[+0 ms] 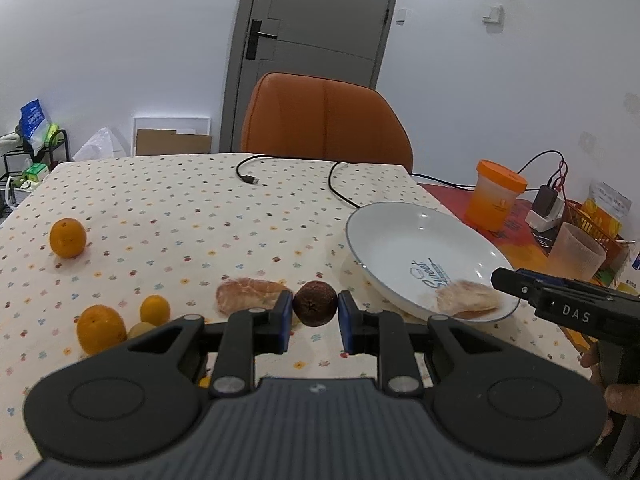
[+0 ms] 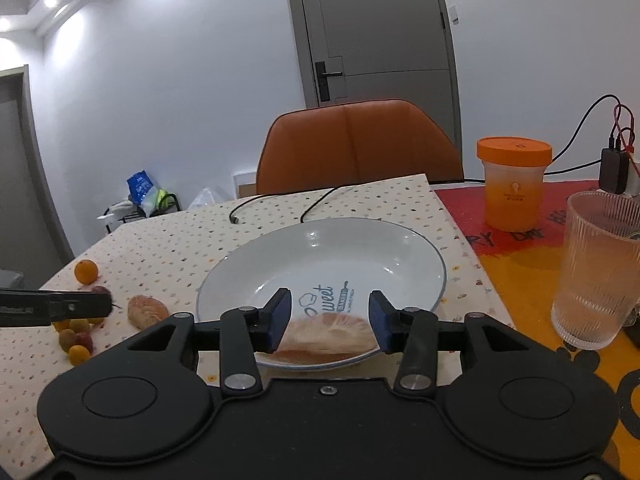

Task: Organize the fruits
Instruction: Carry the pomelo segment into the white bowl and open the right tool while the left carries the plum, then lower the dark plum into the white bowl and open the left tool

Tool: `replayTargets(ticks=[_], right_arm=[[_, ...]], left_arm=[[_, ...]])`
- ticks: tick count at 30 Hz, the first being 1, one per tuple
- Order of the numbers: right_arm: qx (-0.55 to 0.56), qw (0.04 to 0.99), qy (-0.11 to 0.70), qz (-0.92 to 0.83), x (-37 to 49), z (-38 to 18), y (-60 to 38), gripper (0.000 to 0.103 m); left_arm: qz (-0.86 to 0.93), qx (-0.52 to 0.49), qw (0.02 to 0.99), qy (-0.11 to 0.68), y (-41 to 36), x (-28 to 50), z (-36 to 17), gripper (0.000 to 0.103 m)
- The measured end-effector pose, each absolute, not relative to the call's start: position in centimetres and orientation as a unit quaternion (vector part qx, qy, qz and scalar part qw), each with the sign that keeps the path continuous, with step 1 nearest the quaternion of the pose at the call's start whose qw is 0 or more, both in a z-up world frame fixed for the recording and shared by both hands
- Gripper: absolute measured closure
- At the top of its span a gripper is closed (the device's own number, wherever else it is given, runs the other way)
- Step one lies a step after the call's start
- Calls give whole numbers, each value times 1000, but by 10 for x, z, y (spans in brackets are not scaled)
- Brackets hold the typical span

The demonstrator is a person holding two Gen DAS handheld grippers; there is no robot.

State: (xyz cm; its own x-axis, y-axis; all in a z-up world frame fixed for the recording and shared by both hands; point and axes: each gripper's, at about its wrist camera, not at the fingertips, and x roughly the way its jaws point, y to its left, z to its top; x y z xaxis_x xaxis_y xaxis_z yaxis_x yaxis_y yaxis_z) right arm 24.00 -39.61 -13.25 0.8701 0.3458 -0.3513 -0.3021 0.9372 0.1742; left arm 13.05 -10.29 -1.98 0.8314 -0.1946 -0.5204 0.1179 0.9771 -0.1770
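Observation:
My left gripper (image 1: 315, 304) is shut on a dark brown round fruit (image 1: 315, 300), held just above the dotted tablecloth. Behind it lies a peeled citrus segment (image 1: 250, 294). Three oranges (image 1: 68, 238) (image 1: 101, 329) (image 1: 155, 310) sit to the left. The white plate (image 1: 400, 240) stands to the right, with another peeled segment (image 1: 468, 299) on its near rim. My right gripper (image 2: 330, 308) hangs open over that rim of the plate (image 2: 320, 248); the segment (image 2: 328, 334) lies blurred between and below its fingers. The left gripper (image 2: 56, 308) shows at the left edge, above several small fruits (image 2: 76, 340).
An orange chair (image 1: 324, 120) stands behind the table. A black cable (image 1: 248, 178) trails across the far cloth. An orange-lidded jar (image 2: 514, 184), a ribbed glass (image 2: 596, 268) and a charger (image 2: 614, 170) stand to the right of the plate on a red-and-yellow mat.

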Motion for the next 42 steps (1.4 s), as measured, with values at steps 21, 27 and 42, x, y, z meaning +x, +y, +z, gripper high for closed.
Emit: replayTargets(ticks=[21,27,42], right_arm=[[90,958,210,175,221,-137,-412,46],[95,959,214,159,220,-138,-418,44],[95,965,213,122,217,-135,-427,10]], left_arm=[[-137,-45,950,278,-157,161,-17,80],[-147,-40,947,284,-169,171,-20,80],[-122,-31,948,293,-173,175,-20,62]])
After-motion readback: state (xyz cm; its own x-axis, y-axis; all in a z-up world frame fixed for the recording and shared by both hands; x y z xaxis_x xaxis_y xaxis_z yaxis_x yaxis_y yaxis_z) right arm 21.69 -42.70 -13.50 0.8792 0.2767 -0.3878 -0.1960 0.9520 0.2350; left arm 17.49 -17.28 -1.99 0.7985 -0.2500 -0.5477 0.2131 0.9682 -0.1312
